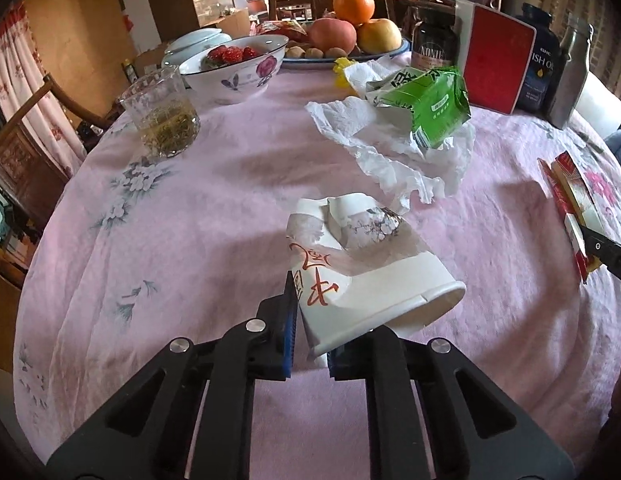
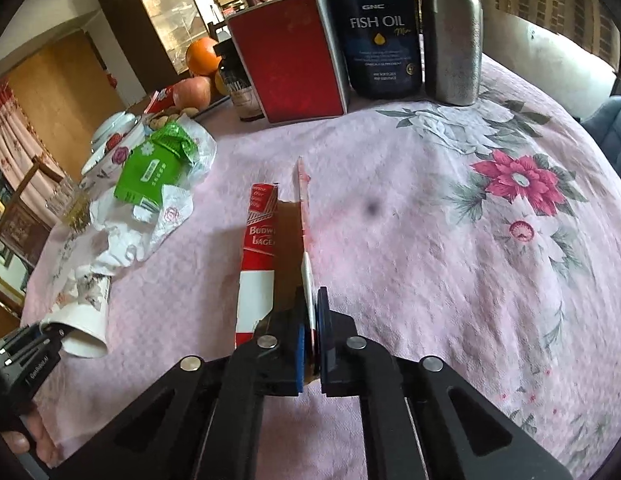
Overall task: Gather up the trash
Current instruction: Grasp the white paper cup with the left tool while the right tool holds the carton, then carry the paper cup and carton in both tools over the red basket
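Left wrist view: left gripper (image 1: 310, 344) pitched down, clamped on rim of crushed paper cup (image 1: 362, 264) with red brush characters, lying near centre of the pink tablecloth (image 1: 190, 208). "NONI" jar (image 1: 432, 42) far behind.

Right wrist view: right gripper (image 2: 310, 340) angled down, pinching one wall of red-white carton (image 2: 266, 248) reading "Budw…", near centre. "GNC FISH OIL" bottle (image 2: 380, 32) far.
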`<state>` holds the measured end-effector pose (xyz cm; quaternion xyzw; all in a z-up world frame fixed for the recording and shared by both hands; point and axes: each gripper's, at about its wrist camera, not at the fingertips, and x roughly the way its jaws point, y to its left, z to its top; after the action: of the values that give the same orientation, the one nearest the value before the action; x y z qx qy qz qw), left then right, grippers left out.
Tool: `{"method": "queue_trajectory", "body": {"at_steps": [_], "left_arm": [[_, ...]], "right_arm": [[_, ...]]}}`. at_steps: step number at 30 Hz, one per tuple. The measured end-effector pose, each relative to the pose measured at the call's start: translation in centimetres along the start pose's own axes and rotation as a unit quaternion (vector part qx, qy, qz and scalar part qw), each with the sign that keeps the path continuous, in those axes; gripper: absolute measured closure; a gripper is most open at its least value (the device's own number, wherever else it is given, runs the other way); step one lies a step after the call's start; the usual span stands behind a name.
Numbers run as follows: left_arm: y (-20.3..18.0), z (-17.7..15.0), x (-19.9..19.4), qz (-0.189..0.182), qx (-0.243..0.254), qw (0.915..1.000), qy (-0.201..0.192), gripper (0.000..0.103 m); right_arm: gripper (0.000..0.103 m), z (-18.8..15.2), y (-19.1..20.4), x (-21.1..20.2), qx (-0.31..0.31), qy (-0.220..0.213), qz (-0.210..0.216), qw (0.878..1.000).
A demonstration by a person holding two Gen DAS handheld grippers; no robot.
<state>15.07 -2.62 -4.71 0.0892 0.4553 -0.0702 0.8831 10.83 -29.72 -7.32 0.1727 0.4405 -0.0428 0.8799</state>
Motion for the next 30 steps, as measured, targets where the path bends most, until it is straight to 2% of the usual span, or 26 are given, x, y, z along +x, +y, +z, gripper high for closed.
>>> {"method": "queue_trajectory", "body": {"at_steps": [4,6,13,17,20,22,24,25,30], "left_arm": [[0.1,0.0,0.1,0.001,-0.004,1.0000,0.002,0.089],[0.1,-0.1,0.2,0.003,-0.007,1.0000,0.004,0.086],[0.0,0.3,0.8,0.003,-0.017,0.9998,0.008,0.084],[0.2,0.5,1.6,-0.002,-0.027,0.9995,0.017,0.072],[0.3,0.6,1.9,-0.005,-0.035,0.9993,0.013,0.070],[0.3,0.6,2.0,-0.007,-0.036,0.9993,0.011,0.072],[0.3,0.6,1.7,-0.003,-0.035,0.9994,0.005,0.085],[0.3,0.6,1.4,-0.003,-0.032,0.9995,0.000,0.088],[0.7,0.3,-0.3,-0.018,-0.036,0.9991,-0.008,0.094]], "right_arm": [[0.099,0.1,-0.5,-0.8,0.019,-0.016,0.016,1.000],[0.099,0.2,-0.5,-1.1,0.022,-0.021,0.025,0.999],[0.099,-0.1,0.2,-1.1,0.014,-0.010,0.039,0.999],[0.099,-0.1,0.3,-1.1,0.011,-0.009,0.041,0.999],[0.099,-0.1,0.4,-1.0,0.010,-0.006,0.041,0.999],[0.099,-0.2,0.4,-0.9,0.010,-0.005,0.041,0.999],[0.099,-0.2,0.4,-1.0,0.010,-0.006,0.041,0.999],[0.099,-0.2,0.4,-1.0,0.010,-0.007,0.042,0.999],[0.099,-0.2,0.5,-1.1,0.005,-0.012,0.041,0.999]]}}
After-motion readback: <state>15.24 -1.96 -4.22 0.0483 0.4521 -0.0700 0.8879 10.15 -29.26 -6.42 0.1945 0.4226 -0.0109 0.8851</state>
